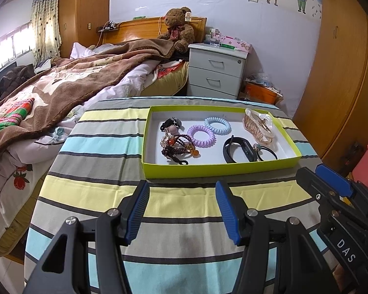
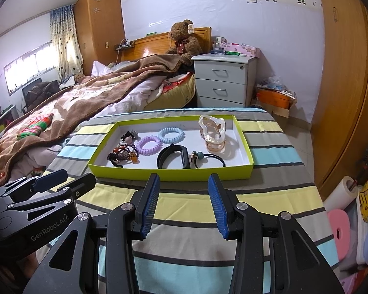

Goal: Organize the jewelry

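Both claws hang spread wide and empty over the striped cloth – left gripper [image 1: 182, 210], right gripper [image 2: 184, 203]. Every piece already sits in the shallow lime-green cardboard tray [image 1: 208, 170] just ahead of the fingertips: purple coil hair tie [image 1: 200, 136], black wristband [image 1: 235, 149], pearly claw clip [image 1: 260, 125]. Could be sorted or about to be emptied – either way, I'd approach low and pinch one item only.

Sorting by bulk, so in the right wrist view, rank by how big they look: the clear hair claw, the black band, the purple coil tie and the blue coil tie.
1. clear hair claw
2. black band
3. purple coil tie and blue coil tie: look alike, left unranked.
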{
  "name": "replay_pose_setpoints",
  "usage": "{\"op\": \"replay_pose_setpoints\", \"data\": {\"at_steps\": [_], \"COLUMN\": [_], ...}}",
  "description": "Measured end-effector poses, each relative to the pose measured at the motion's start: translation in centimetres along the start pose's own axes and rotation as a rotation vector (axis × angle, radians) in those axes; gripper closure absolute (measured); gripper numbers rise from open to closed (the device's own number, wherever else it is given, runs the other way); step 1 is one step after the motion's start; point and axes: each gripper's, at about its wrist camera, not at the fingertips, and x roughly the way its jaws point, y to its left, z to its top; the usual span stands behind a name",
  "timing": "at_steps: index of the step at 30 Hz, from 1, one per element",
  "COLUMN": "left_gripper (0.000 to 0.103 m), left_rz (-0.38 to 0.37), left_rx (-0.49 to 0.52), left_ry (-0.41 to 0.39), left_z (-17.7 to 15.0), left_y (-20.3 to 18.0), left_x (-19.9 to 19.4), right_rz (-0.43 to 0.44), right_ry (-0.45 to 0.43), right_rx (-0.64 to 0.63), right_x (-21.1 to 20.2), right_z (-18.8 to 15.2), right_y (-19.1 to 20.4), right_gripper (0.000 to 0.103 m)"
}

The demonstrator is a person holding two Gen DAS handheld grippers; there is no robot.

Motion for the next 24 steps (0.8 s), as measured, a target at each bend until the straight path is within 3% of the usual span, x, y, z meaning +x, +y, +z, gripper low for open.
{"op": "replay_pose_setpoints", "data": {"at_steps": [24], "left_gripper": [0.045], "left_rz": [0.023], "left_rx": [0.001], "left_ry": [0.003], "left_z": [-0.17], "left_y": [0.18], "left_x": [0.00], "right_rz": [-0.003], "right_ry": [-0.002], "right_rx": [0.003], "right_x": [-0.10], "right_z": [0.07], "right_y": [-0.03], "right_gripper": [0.061]}}
